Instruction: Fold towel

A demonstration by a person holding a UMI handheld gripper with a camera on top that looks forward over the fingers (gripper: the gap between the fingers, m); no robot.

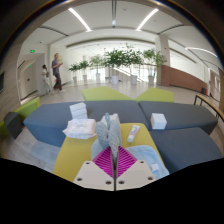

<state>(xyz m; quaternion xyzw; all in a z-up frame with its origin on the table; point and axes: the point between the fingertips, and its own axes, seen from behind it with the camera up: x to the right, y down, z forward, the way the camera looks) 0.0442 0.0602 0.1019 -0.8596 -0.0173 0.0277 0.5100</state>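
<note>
My gripper (111,150) is shut on a light grey towel (108,133), with a fold of the cloth standing up between the pink pads (101,160). The rest of the towel (143,160) hangs down and spreads pale blue-grey to the right of the fingers, over a yellow-green surface (70,158). The cloth under the fingers is hidden.
Beyond the fingers lie grey cushioned seats (50,122) with a crumpled white cloth (78,128), a folded white cloth (78,109), a small white box (158,120) and a flat white item (133,133). Two people (57,70) stand far off near potted trees (125,58).
</note>
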